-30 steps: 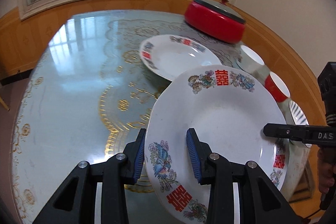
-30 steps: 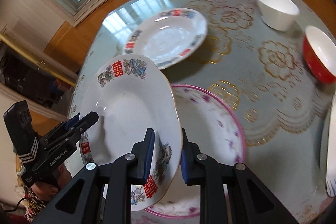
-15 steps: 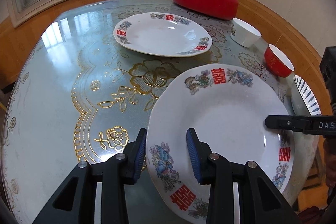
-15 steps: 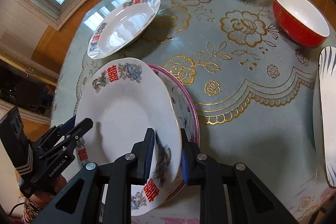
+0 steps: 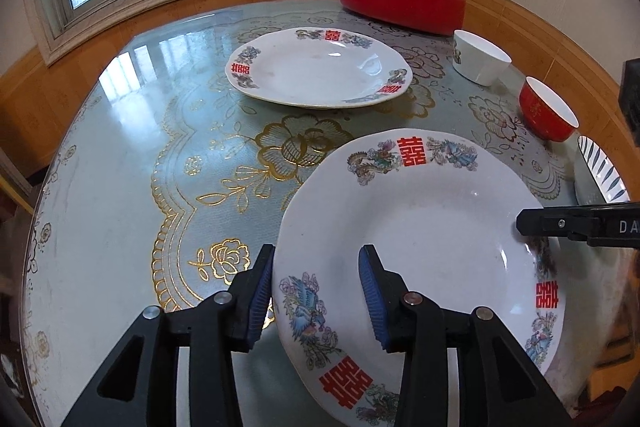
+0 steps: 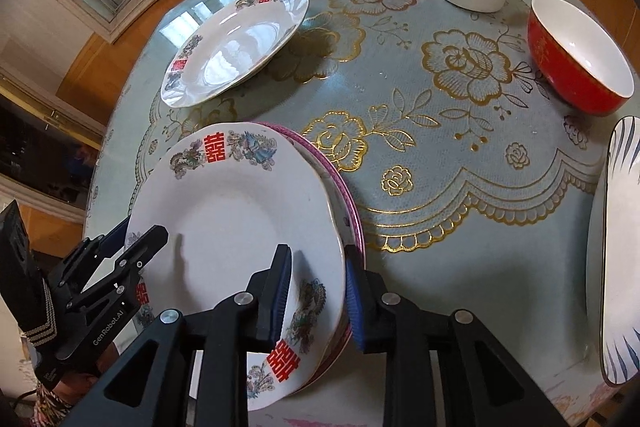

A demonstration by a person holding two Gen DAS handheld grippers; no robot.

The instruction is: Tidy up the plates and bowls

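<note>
At the tabletop's (image 5: 104,155) near edge, the left gripper (image 5: 316,291) straddles the left rim of the near plate (image 5: 436,239), jaws spread, pads off it. That plate rests on a pink-rimmed plate (image 6: 344,195). Opposite, the right gripper (image 6: 316,291) brackets both rims with jaws parted. Toward the far edge lies a second plate (image 5: 316,67), then a red pot (image 5: 400,3), white bowl (image 5: 480,59), red bowl (image 5: 548,111) and striped plate (image 6: 616,247).
</note>
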